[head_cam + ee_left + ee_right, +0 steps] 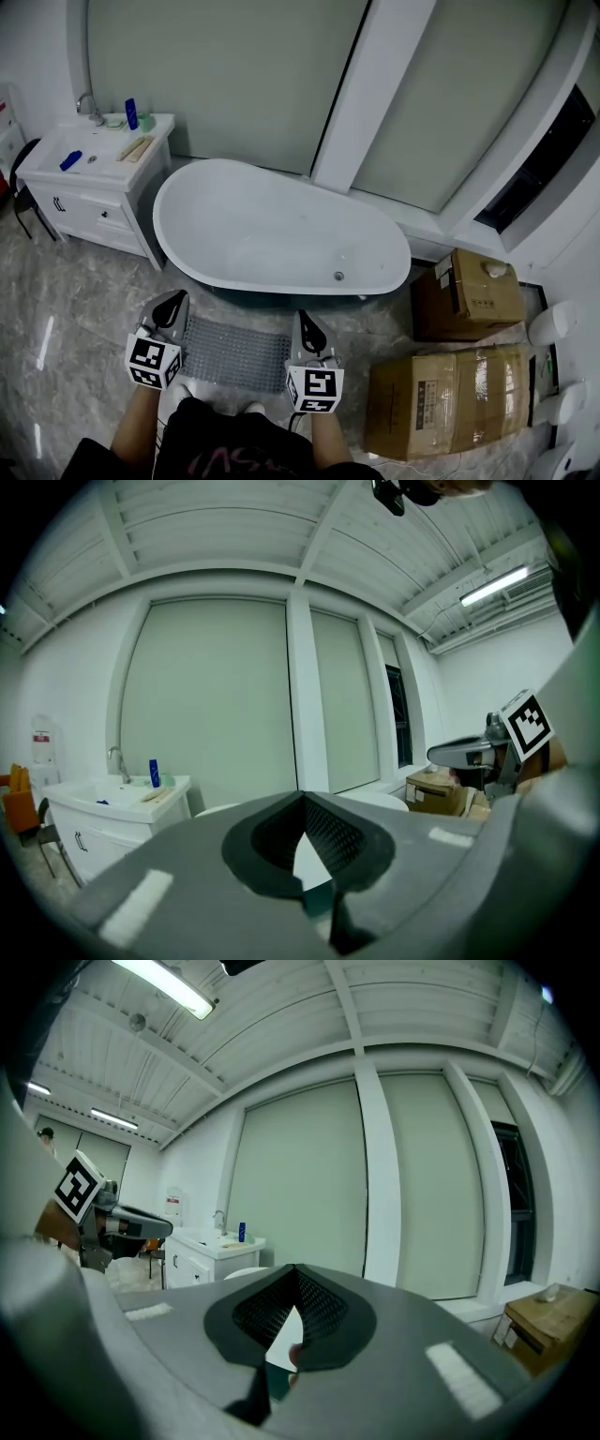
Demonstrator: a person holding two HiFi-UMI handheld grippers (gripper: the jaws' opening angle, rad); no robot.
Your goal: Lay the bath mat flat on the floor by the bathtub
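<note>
Starting at the left, the left gripper (172, 302) hangs over the left short end of the bath mat (234, 354). Its own view shows the jaws brought together at the tips with nothing pinched between them; only the pale tub shows through the small gap behind the tips. The bath mat lies spread on the marble floor (75, 319) just beside the bathtub (272, 284). Its long axis runs left to right, parallel to the tub's near side, and its far long edge sits close under the tub's rim. No fold or curled corner shows from the head view, though both ends are partly covered by the grippers.

Further right, the right gripper (305, 323) hangs over the mat's right short end, its jaws also closed tip to tip and empty. Each gripper therefore has one end of the mat below it, and neither is clearly the nearer. Both gripper views look out level across the room and show none of the mat, so the tools appear to be held above it and not touching. If an end needs smoothing, the move is straight down from either hand. As it lies, the mat looks already placed.
</note>
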